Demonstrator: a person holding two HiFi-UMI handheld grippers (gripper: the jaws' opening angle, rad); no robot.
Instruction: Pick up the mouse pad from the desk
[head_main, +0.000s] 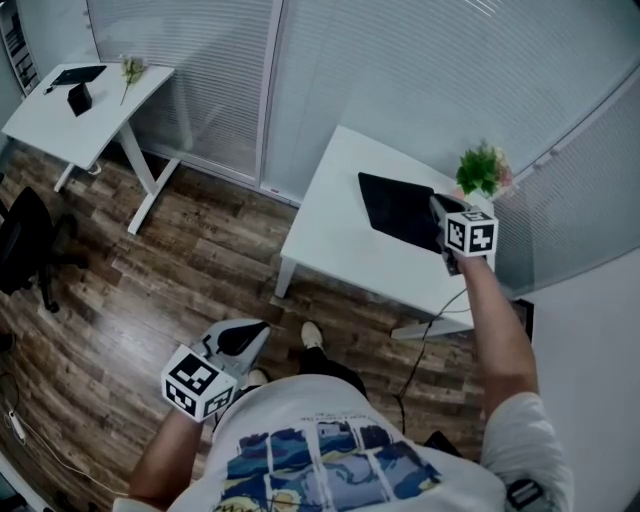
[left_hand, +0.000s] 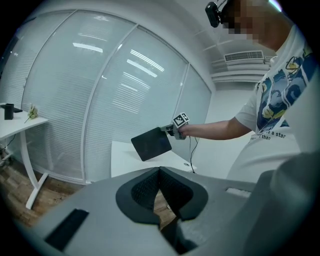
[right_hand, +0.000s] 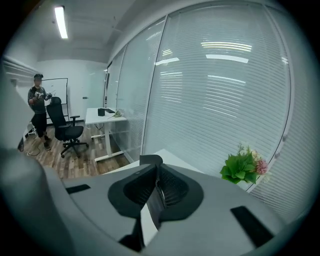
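My left tongs hang low over the wood floor, well apart from the worktop. In the left gripper view their pads meet at the tips with nothing between them. To the right stands the white worktop against the blinds. The dark pad is held over its far right part, tilted with one face toward my left tongs' view. My right tongs are clamped nearly closed on the pad's right edge, which runs thin between the jaws. Just beyond is a green plant at the worktop's corner.
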